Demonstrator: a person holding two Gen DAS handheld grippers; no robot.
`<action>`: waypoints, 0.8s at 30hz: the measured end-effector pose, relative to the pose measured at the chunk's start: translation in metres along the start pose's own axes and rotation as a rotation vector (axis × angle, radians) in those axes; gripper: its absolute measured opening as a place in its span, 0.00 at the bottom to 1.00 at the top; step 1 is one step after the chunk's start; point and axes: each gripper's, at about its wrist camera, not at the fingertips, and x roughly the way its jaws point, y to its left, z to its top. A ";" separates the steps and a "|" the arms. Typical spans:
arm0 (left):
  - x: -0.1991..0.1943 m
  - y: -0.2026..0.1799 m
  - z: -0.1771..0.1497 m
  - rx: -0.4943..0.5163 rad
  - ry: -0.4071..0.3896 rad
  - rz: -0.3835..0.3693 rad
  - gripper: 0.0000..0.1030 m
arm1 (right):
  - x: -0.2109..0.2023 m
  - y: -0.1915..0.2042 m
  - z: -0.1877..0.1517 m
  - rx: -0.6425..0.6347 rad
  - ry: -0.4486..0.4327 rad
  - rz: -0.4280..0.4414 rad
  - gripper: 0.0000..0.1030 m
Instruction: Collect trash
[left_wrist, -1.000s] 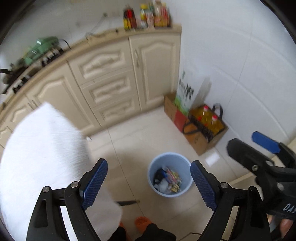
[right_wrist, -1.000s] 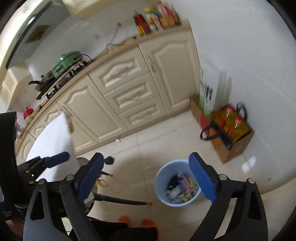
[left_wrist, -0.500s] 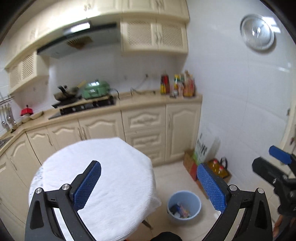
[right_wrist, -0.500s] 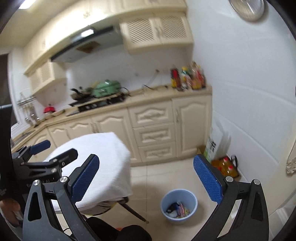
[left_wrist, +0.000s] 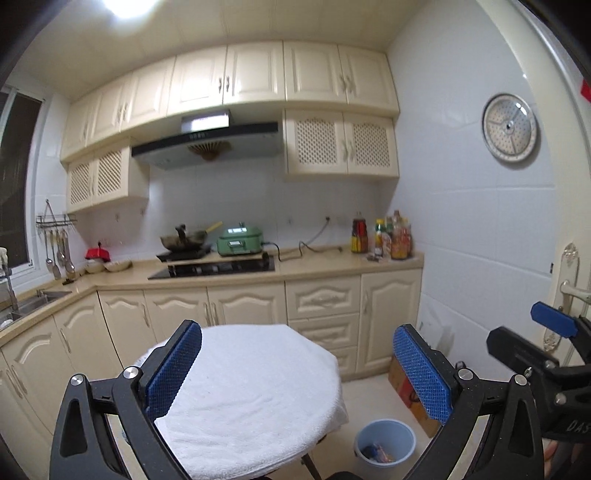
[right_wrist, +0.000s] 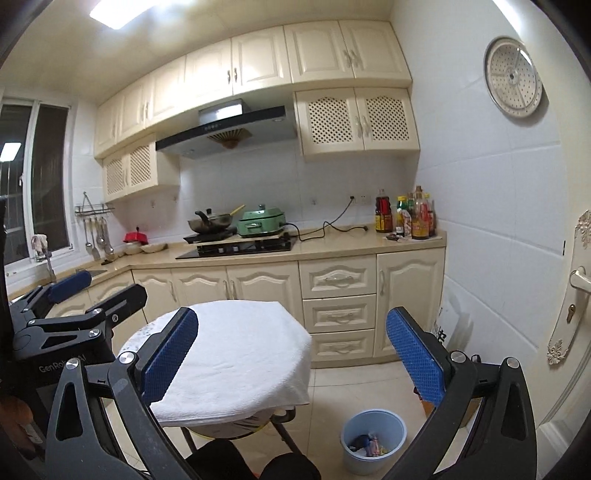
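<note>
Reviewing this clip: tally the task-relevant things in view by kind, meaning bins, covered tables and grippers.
Blue trash bin, with trash inside: 1
Round table under a white towel: 1
Grippers, left gripper and right gripper, jaws open and empty: 2
Total: 4

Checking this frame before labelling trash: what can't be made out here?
- Blue bin contents: too small in both views to identify pieces.
- White-towelled table: its near part is hidden by the left tool, and in the right wrist view by the right tool.
- Floor under the table: hidden by the towel.
- Cardboard box: half behind the tool's finger.
</note>
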 end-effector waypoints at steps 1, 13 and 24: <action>-0.005 -0.002 -0.006 0.001 -0.004 -0.001 0.99 | -0.002 0.005 0.000 -0.008 -0.001 0.007 1.00; -0.022 -0.010 -0.040 0.004 0.009 -0.010 0.99 | -0.016 0.014 -0.005 -0.038 -0.015 -0.006 1.00; 0.018 0.010 -0.005 0.018 0.018 -0.045 0.99 | -0.019 0.004 -0.007 -0.022 -0.021 -0.037 1.00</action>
